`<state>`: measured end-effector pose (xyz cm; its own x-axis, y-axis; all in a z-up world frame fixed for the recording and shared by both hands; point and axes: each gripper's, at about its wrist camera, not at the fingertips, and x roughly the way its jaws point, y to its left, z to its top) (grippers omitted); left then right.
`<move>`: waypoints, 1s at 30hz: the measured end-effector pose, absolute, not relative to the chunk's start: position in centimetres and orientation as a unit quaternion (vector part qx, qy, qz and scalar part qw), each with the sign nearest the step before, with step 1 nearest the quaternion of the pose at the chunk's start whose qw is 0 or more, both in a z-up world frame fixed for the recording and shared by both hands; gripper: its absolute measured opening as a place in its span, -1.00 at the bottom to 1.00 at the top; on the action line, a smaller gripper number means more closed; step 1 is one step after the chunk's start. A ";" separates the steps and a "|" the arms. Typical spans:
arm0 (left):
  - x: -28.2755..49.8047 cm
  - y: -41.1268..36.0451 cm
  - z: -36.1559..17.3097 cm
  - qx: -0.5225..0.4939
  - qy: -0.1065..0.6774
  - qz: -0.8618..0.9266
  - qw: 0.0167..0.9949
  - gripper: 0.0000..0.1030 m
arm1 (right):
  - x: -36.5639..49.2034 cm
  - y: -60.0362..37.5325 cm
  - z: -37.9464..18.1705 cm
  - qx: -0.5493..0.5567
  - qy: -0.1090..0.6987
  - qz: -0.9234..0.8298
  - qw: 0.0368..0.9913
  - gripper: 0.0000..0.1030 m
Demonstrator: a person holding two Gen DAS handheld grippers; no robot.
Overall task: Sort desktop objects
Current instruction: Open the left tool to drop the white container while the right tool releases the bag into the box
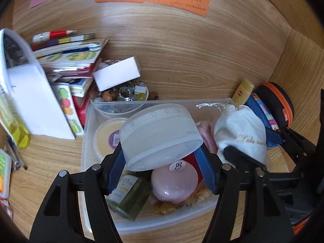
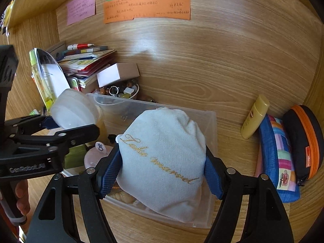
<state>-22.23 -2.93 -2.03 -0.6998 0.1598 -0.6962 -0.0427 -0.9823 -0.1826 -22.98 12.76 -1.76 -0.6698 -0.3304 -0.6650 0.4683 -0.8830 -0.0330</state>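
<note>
My left gripper (image 1: pixel 162 168) is shut on a frosted round jar (image 1: pixel 160 135) and holds it tilted above a clear plastic bin (image 1: pixel 89 121). The jar also shows in the right wrist view (image 2: pixel 74 109). My right gripper (image 2: pixel 162 172) is shut on a white drawstring pouch (image 2: pixel 164 162) with gold lettering, above the bin's right part (image 2: pixel 210 121). The pouch also shows in the left wrist view (image 1: pixel 243 131). In the bin lie a pink round case (image 1: pixel 174 182), a green glass jar (image 1: pixel 129 196), a yellow-lidded tub (image 1: pixel 107 135) and shells.
A stack of books and cards (image 1: pixel 68 60), a white box (image 1: pixel 117 73) and a bowl of beads (image 1: pixel 123 96) stand behind the bin. A yellow tube (image 2: pixel 255 117), a striped pouch (image 2: pixel 279 158) and an orange-edged case (image 2: pixel 305 139) lie at the right. Wooden walls close in.
</note>
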 end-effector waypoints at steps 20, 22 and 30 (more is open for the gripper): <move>-24.3 -1.4 -2.5 -0.389 -0.036 0.919 0.060 0.31 | -23.8 11.3 -3.6 0.352 0.137 -0.902 0.209 0.44; -24.2 -1.5 -2.5 -0.390 -0.037 0.918 0.063 0.38 | -23.7 11.3 -3.7 0.353 0.138 -0.902 0.208 0.44; -23.9 -1.5 -2.2 -0.391 -0.041 0.917 0.063 0.40 | -24.0 11.7 -3.6 0.367 0.123 -0.897 0.216 0.45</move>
